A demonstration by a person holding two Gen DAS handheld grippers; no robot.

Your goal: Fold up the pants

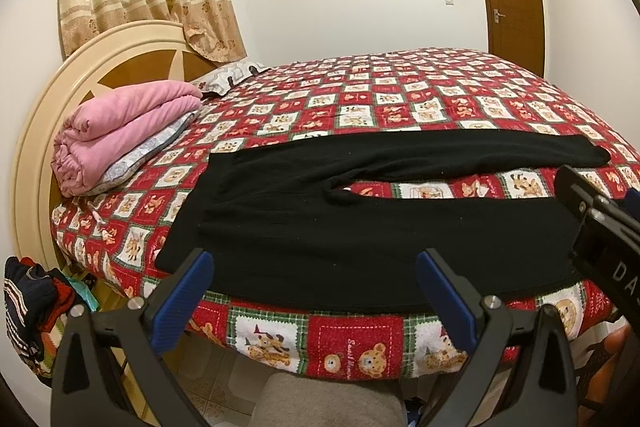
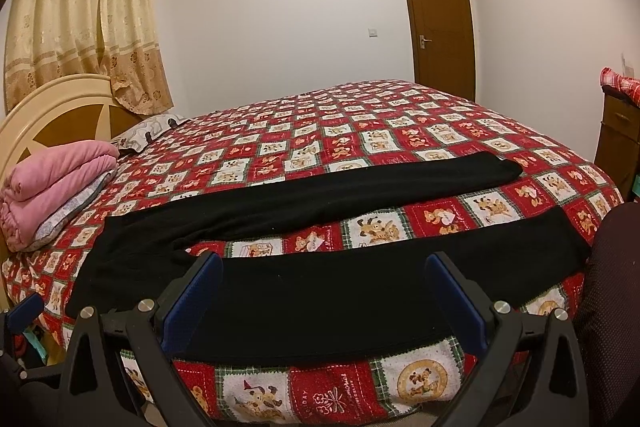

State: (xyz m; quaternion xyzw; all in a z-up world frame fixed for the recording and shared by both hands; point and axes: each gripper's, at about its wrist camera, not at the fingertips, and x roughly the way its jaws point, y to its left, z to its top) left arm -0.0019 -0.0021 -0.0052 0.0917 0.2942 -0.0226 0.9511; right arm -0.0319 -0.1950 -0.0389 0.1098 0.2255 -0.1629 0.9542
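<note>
Black pants (image 1: 320,211) lie flat across the near side of the bed, waistband to the left, both legs stretched to the right with a gap between them. They also show in the right wrist view (image 2: 320,287). My left gripper (image 1: 314,259) is open and empty, at the bed's near edge over the waist part of the near leg. My right gripper (image 2: 324,263) is open and empty, over the near leg further right. The right gripper's body shows in the left wrist view (image 1: 600,227).
The bed (image 1: 360,339) has a red patchwork cover. A folded pink blanket (image 1: 120,131) and a pillow (image 1: 228,77) lie by the headboard (image 1: 60,79). Clothes (image 1: 28,299) pile at the left on the floor side. A wooden cabinet (image 2: 620,131) stands right.
</note>
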